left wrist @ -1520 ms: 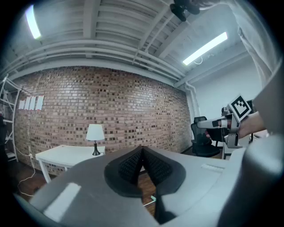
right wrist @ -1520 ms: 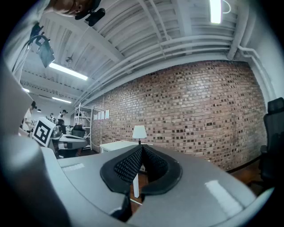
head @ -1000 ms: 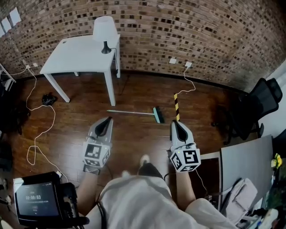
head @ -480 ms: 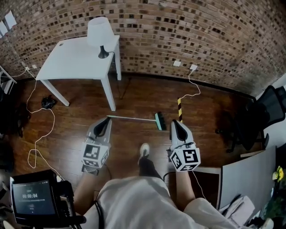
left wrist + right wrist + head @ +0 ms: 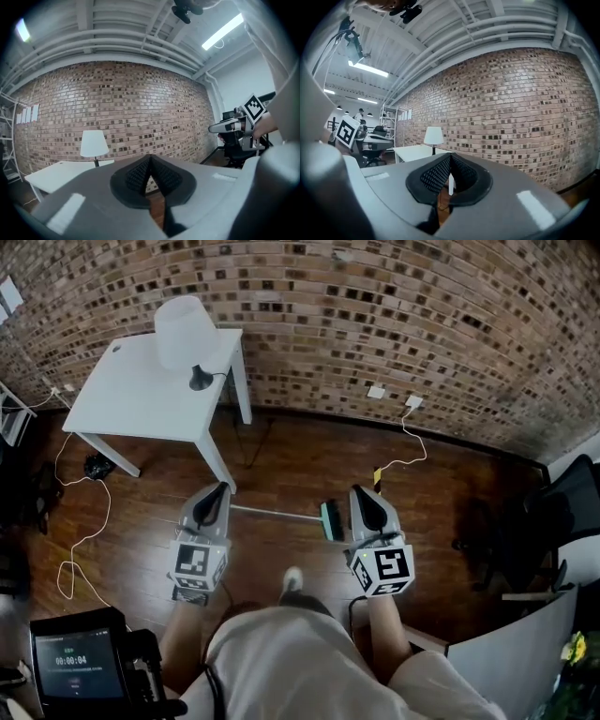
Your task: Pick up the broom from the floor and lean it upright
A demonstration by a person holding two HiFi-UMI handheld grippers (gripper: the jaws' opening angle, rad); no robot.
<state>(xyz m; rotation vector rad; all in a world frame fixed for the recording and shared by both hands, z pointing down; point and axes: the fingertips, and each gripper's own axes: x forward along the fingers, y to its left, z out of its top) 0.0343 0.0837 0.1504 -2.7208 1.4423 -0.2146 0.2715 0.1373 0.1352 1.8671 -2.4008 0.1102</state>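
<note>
- the broom (image 5: 281, 514) lies flat on the wooden floor (image 5: 300, 456), spanning between the two gripper tips
- left gripper (image 5: 221, 488): fingers closed, empty
- right gripper (image 5: 356, 491): fingers closed, empty

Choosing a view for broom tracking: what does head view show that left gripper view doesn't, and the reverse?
Head view only: the thin-handled, teal-headed broom lying on the dark wooden floor. Left gripper view only: the ceiling strip light and white ceiling beams. Both: the white square table, white-shaded lamp and brick wall.
</note>
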